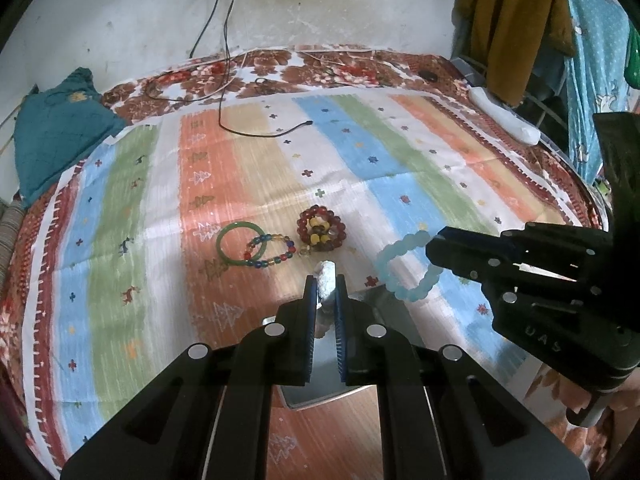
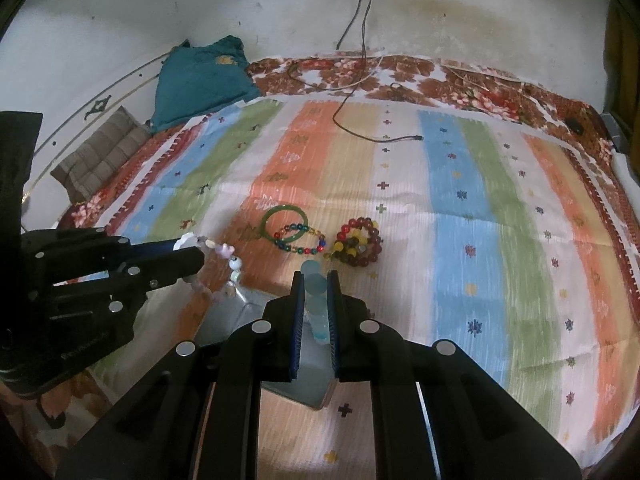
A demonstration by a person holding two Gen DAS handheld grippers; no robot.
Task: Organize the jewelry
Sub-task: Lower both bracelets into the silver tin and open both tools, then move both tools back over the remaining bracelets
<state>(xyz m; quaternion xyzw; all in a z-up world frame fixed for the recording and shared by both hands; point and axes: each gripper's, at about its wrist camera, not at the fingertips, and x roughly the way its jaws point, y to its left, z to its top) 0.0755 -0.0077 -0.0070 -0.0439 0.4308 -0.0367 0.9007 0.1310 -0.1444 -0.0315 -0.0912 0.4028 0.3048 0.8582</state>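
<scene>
My left gripper [image 1: 325, 282] is shut on a white and pink charm bracelet [image 1: 326, 286], which hangs from its jaws. In the right wrist view that bracelet [image 2: 229, 270] dangles from the left gripper [image 2: 198, 254]. Between the pads of my right gripper [image 2: 315, 278], also shut, sits a pale blue bead bracelet [image 2: 316, 294]; the left wrist view shows its loop [image 1: 402, 268] hanging from the right gripper [image 1: 430, 250]. Both grippers hover over a grey box [image 2: 236, 316]. On the striped cloth beyond lie a green bangle [image 1: 224, 246], a multicolour bead bracelet [image 1: 280, 258] overlapping it, and a dark red bead bracelet [image 1: 320, 232].
The striped cloth [image 1: 400, 152] covers a bed with a floral sheet. A black cable [image 1: 264, 132] trails from the wall socket onto the cloth. A teal cloth [image 1: 52, 136] lies at the far left, a white object [image 1: 504, 116] at the right edge, with hanging clothes [image 1: 512, 20] behind it.
</scene>
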